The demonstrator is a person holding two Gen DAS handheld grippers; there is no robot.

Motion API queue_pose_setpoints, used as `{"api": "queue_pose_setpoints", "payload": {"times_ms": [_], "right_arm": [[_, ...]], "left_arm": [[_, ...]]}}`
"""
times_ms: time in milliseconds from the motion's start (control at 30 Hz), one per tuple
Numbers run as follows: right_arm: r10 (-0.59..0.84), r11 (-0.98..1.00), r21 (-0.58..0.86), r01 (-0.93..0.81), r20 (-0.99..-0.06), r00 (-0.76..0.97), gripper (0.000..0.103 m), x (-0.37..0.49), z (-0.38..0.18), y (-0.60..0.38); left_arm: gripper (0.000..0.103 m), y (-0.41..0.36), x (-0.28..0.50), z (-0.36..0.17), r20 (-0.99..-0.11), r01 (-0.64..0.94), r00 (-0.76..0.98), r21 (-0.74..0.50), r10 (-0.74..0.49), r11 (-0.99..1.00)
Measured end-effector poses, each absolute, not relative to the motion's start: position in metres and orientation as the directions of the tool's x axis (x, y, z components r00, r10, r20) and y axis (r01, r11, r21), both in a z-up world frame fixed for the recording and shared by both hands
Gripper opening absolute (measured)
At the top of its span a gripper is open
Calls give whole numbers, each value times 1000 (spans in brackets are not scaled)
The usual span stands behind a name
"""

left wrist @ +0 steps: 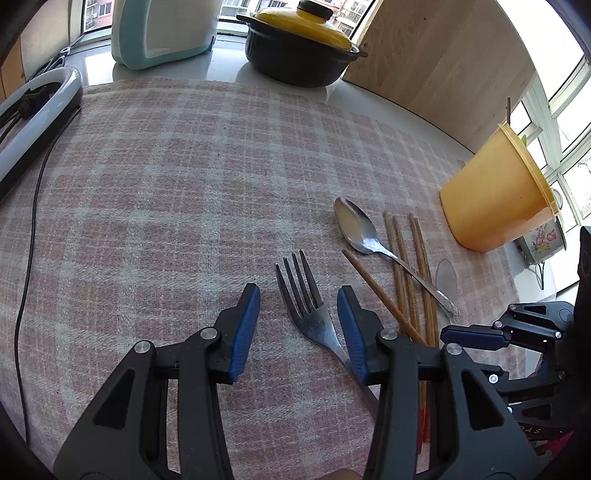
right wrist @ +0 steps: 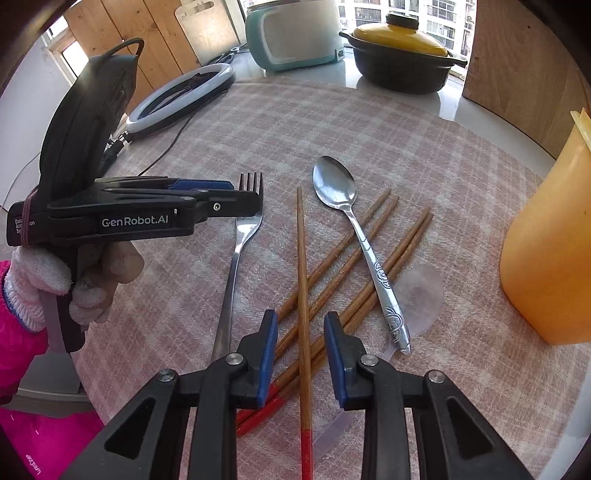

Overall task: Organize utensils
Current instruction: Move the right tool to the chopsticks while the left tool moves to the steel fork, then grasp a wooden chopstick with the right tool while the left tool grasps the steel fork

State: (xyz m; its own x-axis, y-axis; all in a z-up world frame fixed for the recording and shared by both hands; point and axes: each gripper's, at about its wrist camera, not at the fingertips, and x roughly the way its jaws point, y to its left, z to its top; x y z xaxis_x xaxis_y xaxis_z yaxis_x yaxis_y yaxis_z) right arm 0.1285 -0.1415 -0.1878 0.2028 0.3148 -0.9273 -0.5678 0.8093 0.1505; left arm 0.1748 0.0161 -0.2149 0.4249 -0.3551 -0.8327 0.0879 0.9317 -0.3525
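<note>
A steel fork (left wrist: 317, 321) lies on the checked cloth (left wrist: 166, 184), and my left gripper (left wrist: 299, 295) stands open astride it, one blue pad on each side of the tines. In the right wrist view the left gripper (right wrist: 243, 194) hovers over the fork's (right wrist: 236, 251) head. My right gripper (right wrist: 301, 319) is open around a single red-tipped chopstick (right wrist: 301, 258), with a gap at each pad. Several more chopsticks (right wrist: 369, 236) lie crossed beneath it, and a spoon (right wrist: 334, 184) rests over them. An orange container (right wrist: 546, 240) stands to the right.
A black pot with a yellow lid (left wrist: 299, 48) and a teal appliance (left wrist: 162, 33) stand at the back. A ring light (left wrist: 33, 122) with its cable lies at the left, and a wooden board (left wrist: 443, 66) stands behind the orange container (left wrist: 495, 199). A gloved hand (right wrist: 55, 288) holds the left gripper.
</note>
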Motion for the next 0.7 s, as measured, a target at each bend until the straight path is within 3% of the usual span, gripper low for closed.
{"api": "queue_pose_setpoints", "payload": {"times_ms": [233, 433, 700], "right_arm": [[280, 809, 126, -574, -941, 189, 21, 133, -197, -138], [260, 806, 106, -583, -947, 188, 17, 136, -198, -132], [256, 806, 108, -582, -950, 178, 8, 135, -201, -128]], "left_arm": [[43, 7, 174, -214, -831, 132, 440, -316, -341, 940], [21, -1, 172, -215, -840, 145, 467, -235, -276, 961], [10, -4, 169, -214, -831, 153, 489, -220, -267, 964]]}}
